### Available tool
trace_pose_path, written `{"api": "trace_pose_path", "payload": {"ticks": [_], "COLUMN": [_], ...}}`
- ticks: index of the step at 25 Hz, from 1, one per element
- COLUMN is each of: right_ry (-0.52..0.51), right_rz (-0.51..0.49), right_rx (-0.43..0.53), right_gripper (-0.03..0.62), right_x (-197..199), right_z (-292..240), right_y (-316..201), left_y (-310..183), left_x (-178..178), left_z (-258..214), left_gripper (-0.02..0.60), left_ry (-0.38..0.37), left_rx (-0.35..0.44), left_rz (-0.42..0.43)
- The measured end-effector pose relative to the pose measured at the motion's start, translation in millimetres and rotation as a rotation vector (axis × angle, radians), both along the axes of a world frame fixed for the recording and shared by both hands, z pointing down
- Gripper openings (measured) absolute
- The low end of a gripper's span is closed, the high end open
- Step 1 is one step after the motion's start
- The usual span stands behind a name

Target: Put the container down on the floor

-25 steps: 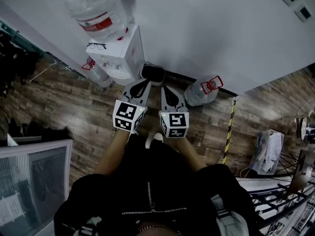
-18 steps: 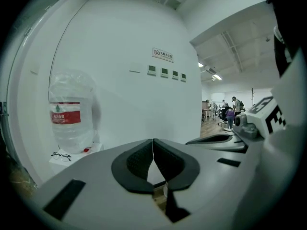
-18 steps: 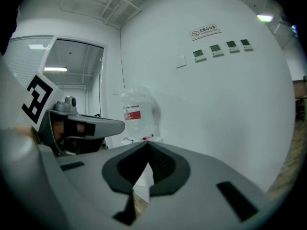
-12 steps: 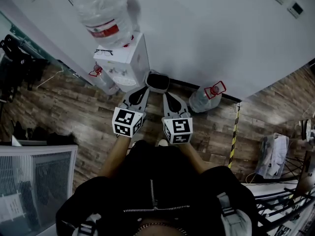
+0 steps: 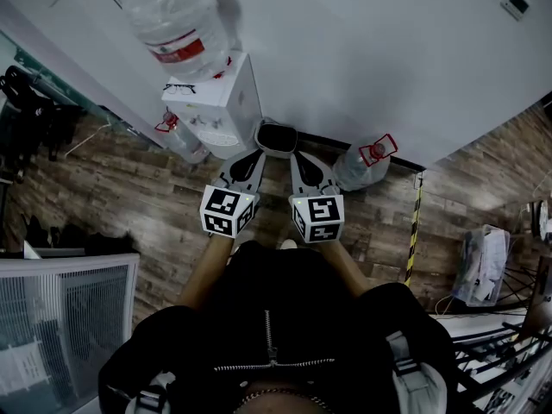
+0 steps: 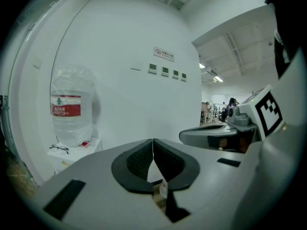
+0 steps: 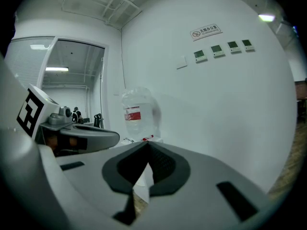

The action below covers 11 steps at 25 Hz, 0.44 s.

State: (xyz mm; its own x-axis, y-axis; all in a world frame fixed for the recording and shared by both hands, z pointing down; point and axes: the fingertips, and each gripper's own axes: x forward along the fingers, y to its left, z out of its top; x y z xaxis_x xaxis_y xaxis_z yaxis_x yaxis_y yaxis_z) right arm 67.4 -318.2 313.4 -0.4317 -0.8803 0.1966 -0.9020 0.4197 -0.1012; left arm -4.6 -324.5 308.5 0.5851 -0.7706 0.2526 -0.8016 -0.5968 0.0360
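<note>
1. Holding the left claw [image 5: 251, 157] and the right claw [image 5: 303, 159] side by side, both aimed at the white wall [image 5: 371, 50].
2. Showing each claw pressed fully together, with nothing caught in between.
3. Spotting the dark container [image 5: 276, 138] on the wood floor [image 5: 112, 179] at the foot of the wall, between the two claw tips in the head view, gripped by neither.
4. Noting a white water dispenser [image 5: 220, 110] just left of it, with a big bottle [image 5: 177, 20] and glasses [image 5: 179, 88] on top.
5. Noting a second bottle [image 5: 355, 169] near its right, by the wall.
</note>
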Motion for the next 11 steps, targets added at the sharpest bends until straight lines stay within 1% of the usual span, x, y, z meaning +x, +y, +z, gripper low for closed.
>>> {"api": "trace_pose_path", "payload": {"ticks": [11], "right_ry": [0.001], "right_rz": [-0.005], "right_rx": [-0.013], "right_gripper": [0.009], "right_x": [3.6], "right_z": [4.6], "right_y": [-3.3], "left_y": [-4.0], "left_x": [7.1], "left_z": [3.0], "left_gripper": [0.015], "left_ry": [0.014], "left_rx": [-0.011], "left_rz": [0.007]}}
